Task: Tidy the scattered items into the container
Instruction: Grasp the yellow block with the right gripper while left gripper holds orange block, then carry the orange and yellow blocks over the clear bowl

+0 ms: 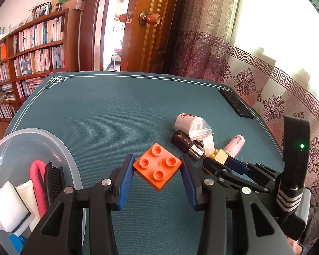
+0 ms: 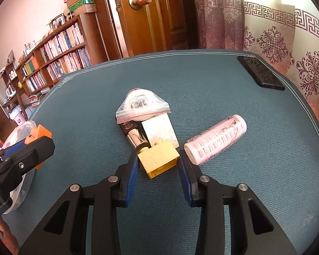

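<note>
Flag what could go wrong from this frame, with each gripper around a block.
1. The left gripper pinches the orange block by its corners, so it might twist free before reaching the clear bowl.
2. The right gripper holds the yellow block beside the pink roller and silver-capped tube; lifting may nudge them.

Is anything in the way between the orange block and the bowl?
Nothing visible is. The left hand-held gripper holds the orange block, and only bare blue mat lies between it and the clear bowl on its left.
</note>
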Available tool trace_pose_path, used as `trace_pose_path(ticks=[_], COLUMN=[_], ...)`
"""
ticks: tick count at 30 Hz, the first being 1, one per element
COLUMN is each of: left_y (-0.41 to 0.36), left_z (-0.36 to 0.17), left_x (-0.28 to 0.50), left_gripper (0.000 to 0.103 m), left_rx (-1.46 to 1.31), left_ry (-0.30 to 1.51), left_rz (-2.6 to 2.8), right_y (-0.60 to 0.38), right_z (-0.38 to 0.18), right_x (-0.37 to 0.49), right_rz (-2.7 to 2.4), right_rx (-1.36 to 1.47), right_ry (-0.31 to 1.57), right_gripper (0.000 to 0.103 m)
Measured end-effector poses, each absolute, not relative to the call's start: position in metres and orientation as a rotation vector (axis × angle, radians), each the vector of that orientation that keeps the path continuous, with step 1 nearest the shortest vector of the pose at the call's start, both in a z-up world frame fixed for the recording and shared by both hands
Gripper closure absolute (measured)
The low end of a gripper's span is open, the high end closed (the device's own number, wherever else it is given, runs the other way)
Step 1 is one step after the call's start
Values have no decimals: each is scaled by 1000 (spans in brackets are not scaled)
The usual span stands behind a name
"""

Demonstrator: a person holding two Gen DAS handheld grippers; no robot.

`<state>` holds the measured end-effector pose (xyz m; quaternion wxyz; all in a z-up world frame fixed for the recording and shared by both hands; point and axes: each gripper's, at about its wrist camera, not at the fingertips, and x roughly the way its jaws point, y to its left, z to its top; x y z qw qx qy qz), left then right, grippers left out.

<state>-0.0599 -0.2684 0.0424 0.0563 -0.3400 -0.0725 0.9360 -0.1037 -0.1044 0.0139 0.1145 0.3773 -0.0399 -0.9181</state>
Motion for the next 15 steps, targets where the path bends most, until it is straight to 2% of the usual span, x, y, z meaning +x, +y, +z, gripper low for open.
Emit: trace_pose_path(ticks=[15], left_y=[-282], left_z=[54], left_x=[-58], left_gripper=[55], left_rx=[-993], left_ry=[-259], left_rz=[2880], right_y=[-116], right_z=[39], right_x=[-80], right_rz=[-2632], right_rx=[1003], right_ry=[-224], right_gripper=[64])
